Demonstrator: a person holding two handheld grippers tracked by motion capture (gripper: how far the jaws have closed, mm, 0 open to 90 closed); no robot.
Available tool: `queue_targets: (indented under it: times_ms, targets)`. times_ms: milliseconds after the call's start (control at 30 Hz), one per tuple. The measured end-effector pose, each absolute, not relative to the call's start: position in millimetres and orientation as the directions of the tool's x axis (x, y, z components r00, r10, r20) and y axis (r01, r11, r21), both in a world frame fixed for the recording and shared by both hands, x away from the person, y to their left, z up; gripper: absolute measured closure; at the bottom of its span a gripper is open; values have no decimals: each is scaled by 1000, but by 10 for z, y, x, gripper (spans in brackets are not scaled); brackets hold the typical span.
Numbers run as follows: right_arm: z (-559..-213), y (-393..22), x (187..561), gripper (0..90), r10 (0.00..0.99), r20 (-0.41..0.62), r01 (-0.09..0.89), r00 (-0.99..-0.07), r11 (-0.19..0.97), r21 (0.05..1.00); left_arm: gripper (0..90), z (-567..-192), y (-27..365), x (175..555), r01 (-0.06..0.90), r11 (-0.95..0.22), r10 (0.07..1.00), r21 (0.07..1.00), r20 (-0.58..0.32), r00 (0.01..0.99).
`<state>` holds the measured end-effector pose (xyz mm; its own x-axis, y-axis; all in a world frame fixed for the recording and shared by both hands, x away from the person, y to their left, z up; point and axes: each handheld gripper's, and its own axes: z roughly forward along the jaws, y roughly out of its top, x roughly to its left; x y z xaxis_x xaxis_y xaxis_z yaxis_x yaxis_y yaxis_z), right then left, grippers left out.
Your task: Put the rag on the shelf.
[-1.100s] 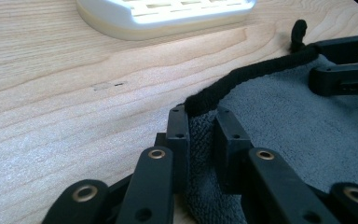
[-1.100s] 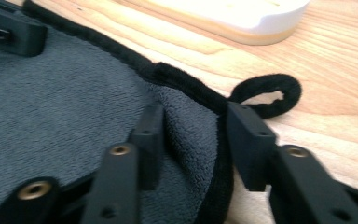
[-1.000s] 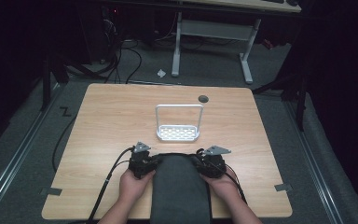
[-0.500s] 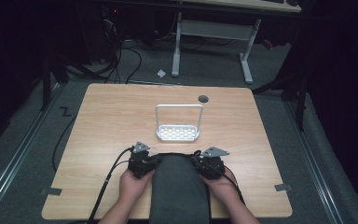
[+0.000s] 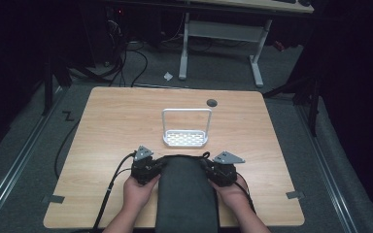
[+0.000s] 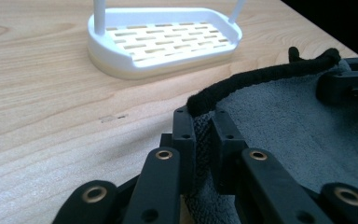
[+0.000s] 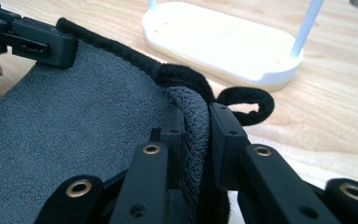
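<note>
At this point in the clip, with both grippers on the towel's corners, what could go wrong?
1. The left gripper, whose jaws have just been closing, pinches only the grey towel by its black hem; it could slip out when lifted.
2. The white rack stands just beyond the towel; a forward swing could knock it.

towel (image 5: 187, 194) near end cut off by bottom edge, rack (image 6: 163, 39) handle cropped, perhaps looped

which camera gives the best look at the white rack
The high view: the white rack shows whole, slotted base and hoop handle, beyond the grey towel. The left gripper view shows its slotted base, posts cut off; the right gripper view its base and posts.
</note>
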<state>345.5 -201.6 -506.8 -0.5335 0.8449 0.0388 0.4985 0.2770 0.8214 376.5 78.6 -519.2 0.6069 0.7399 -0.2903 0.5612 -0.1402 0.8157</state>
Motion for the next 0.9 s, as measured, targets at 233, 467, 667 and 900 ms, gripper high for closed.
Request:
queue_targets:
  times_ms: [233,467,667,900]
  targets:
    - [-4920,-1996,3434,778,845,26,456,-533,262,851,822,-5019,812,3736,513,-126,741,849,-263,618]
    - [-4808,-1961,3450,779,844,10,415,-536,252,874,831,-4897,837,3757,489,-116,745,865,-250,619]
    - [-4681,-1940,3472,779,844,11,382,-536,231,895,831,-4755,875,3764,466,-87,747,880,-252,615]
    - [-4511,-1916,3502,779,846,-15,334,-532,226,915,834,-4561,885,3792,420,-76,753,904,-224,619]
